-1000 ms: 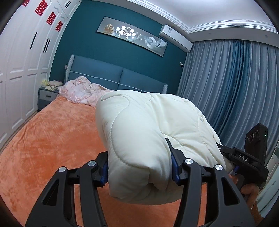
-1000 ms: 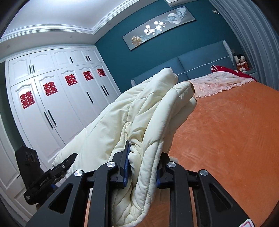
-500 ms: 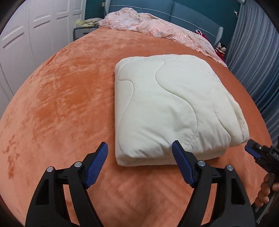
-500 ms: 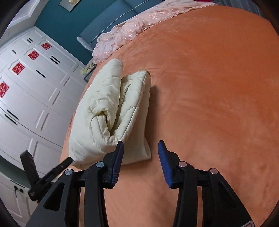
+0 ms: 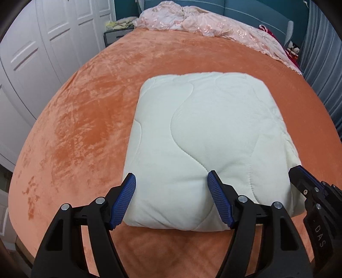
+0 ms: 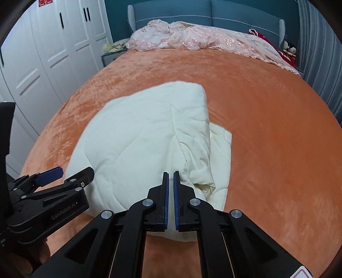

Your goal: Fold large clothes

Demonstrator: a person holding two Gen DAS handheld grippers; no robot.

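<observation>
1. The cream quilted blanket [image 5: 205, 136] lies folded in a thick square on the orange bed cover [image 5: 85, 111], near the front edge of the bed.
2. The left tongs [image 5: 171, 201] are released, and their blue pads stand wide at the blanket's near edge, one at its left corner and one over its middle. They are closing a little, but they do not squeeze the blanket.
3. The right tongs [image 6: 170, 201] are clenched tight with nothing between them. Their tips sit over the blanket's near right corner, where the loose layers [image 6: 213, 158] stick out.
4. A pink lace cloth [image 5: 205, 25] lies bunched far back by the blue headboard [image 6: 192, 12].
5. White closet doors [image 6: 49, 49] stand to the left.
</observation>
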